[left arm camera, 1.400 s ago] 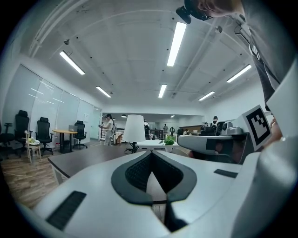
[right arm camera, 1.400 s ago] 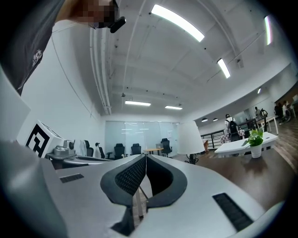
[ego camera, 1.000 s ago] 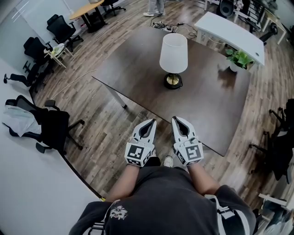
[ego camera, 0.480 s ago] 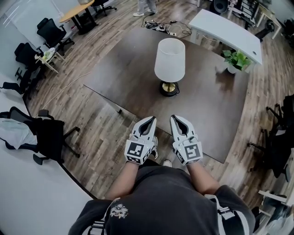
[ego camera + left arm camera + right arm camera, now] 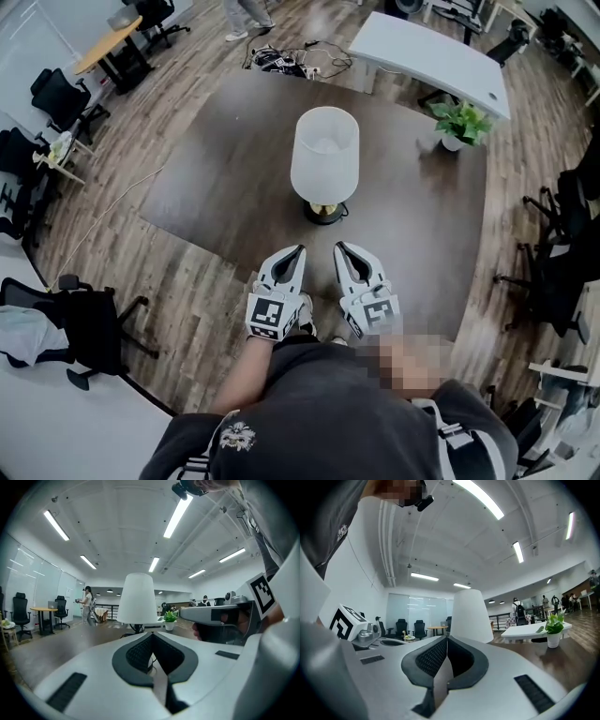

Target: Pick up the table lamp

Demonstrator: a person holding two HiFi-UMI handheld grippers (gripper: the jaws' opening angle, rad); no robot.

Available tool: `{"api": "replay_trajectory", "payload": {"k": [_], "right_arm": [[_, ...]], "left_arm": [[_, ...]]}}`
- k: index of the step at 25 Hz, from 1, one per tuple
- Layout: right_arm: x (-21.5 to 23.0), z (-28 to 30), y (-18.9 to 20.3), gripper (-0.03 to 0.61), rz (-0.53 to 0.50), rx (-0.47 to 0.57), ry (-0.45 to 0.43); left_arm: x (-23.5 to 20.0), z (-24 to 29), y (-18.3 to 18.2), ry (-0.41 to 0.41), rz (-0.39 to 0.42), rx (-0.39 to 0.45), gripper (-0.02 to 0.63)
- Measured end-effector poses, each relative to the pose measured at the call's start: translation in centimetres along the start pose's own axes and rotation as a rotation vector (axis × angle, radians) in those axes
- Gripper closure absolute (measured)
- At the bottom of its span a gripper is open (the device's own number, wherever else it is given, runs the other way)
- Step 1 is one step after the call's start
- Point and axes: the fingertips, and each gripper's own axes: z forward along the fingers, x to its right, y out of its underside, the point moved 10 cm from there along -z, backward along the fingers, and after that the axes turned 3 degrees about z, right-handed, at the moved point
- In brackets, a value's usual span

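Nothing lifted yet: the table lamp [image 5: 324, 159] stood upright mid-worktop [image 5: 216, 178], untouched. Left claw [image 5: 296, 251] and right claw [image 5: 341, 247] were both closed and empty, side by side over the near edge, short of the lamp's base. Opening, reaching and gripping all remained, I'd judge. Bare surface ringed the lamp; the potted plant [image 5: 457, 125] sat well apart.

The floor [image 5: 187, 281] was of grey-brown wooden planks. A large dark brown table [image 5: 216, 178] stood in the middle, with a green plant in a white pot [image 5: 457, 127] at its far corner. Behind it was a white desk [image 5: 427, 56]. Black office chairs [image 5: 89, 323] stood at the left. Cables [image 5: 286, 61] lay on the floor. Long strip lights [image 5: 180, 513] shone on the white ceiling, and a glass wall [image 5: 417, 613] closed one side.
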Motion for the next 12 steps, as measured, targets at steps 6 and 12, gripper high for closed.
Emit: {"api": "replay_trajectory", "payload": {"k": [6, 12], "right_arm": [[1.0, 3.1, -0.4, 0.554, -0.016, -0.019, 0.068], [1.3, 5.1, -0.3, 0.553, -0.062, -0.028, 0.149]], "left_arm": [[-3.2, 3.4, 0.5, 0.063, -0.011, -0.005, 0.615], [-5.6, 6.3, 1.6, 0.142, -0.016, 0.002, 0.615]]}}
